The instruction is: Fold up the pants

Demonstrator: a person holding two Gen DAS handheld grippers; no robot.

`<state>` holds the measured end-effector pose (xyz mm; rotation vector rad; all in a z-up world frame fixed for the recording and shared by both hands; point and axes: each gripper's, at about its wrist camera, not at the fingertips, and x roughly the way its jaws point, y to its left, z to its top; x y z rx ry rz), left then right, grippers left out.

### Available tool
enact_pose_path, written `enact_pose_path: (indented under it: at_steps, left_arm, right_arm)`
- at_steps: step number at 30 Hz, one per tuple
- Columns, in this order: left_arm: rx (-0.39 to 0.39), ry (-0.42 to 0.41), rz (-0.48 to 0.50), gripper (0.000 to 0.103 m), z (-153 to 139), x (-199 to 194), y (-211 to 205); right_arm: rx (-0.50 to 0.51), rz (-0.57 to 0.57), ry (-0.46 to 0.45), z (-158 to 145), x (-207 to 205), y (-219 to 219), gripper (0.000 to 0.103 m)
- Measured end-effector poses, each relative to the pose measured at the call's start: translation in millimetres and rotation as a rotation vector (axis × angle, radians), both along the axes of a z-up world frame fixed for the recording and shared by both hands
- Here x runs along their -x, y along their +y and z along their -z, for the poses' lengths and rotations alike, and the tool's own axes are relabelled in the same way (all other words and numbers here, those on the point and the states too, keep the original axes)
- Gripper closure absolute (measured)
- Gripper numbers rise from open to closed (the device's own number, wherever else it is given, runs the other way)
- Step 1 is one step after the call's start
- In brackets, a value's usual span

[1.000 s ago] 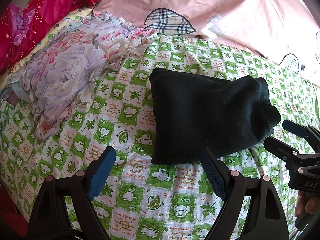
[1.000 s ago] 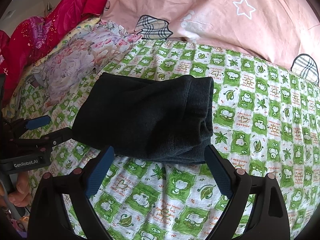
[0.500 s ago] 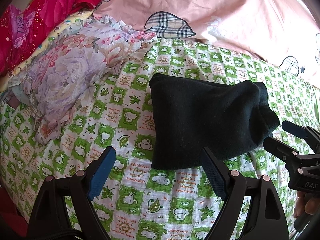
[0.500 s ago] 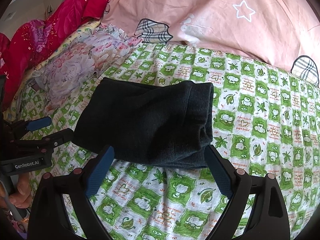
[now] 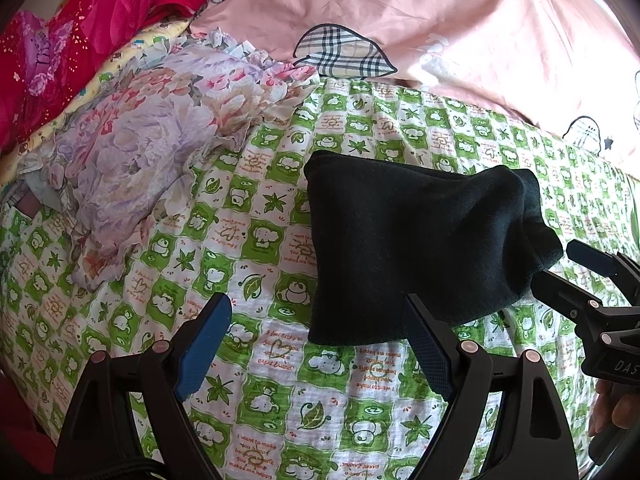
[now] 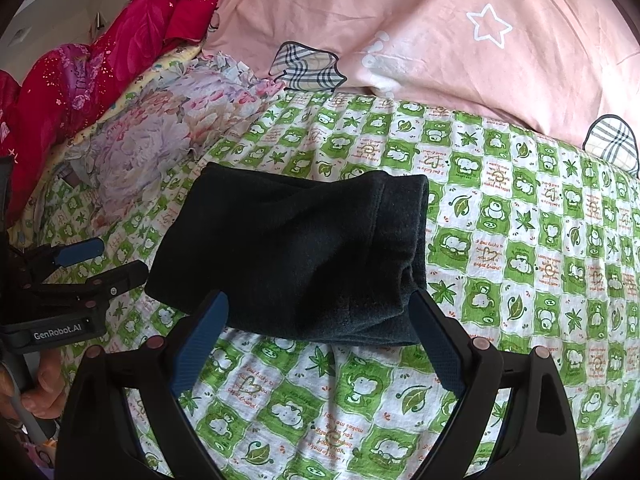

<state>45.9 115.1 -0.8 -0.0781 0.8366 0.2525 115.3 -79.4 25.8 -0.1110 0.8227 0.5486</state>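
Observation:
The dark pants (image 5: 416, 248) lie folded into a compact rectangle on the green-and-white checked sheet (image 5: 256, 240). In the right wrist view the pants (image 6: 296, 256) sit just beyond the fingers. My left gripper (image 5: 320, 320) hovers open near the bundle's near-left corner, holding nothing. My right gripper (image 6: 320, 312) is open too, with its blue pads spread wider than the bundle's near edge and nothing clamped. Each gripper shows in the other's view: the right gripper (image 5: 576, 276) at the far right, the left gripper (image 6: 92, 264) at the far left.
A crumpled floral cloth (image 5: 144, 152) lies left of the pants. A pink quilt (image 5: 440, 20) with plaid patches fills the back, and a red quilt (image 5: 72, 40) is bunched at the far left. A hand (image 6: 36, 384) grips the left handle.
Both grippers have drawn back slightly from the pants; the bundle sits a bit farther off and has not changed shape.

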Motion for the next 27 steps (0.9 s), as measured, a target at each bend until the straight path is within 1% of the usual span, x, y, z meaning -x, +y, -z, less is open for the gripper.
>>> enact_pose_path:
  at_steps: [14, 27]
  left_arm:
    - [-0.004, -0.016, -0.01, 0.017, -4.0, -1.1, 1.5]
    - [-0.004, -0.017, -0.005, 0.017, -10.7, -9.6, -4.0]
  right_arm:
    - [0.003, 0.006, -0.002, -0.2, -0.8, -0.8, 0.011]
    - [-0.022, 0.029, 0.003, -3.8, -2.0, -11.5, 0.011]
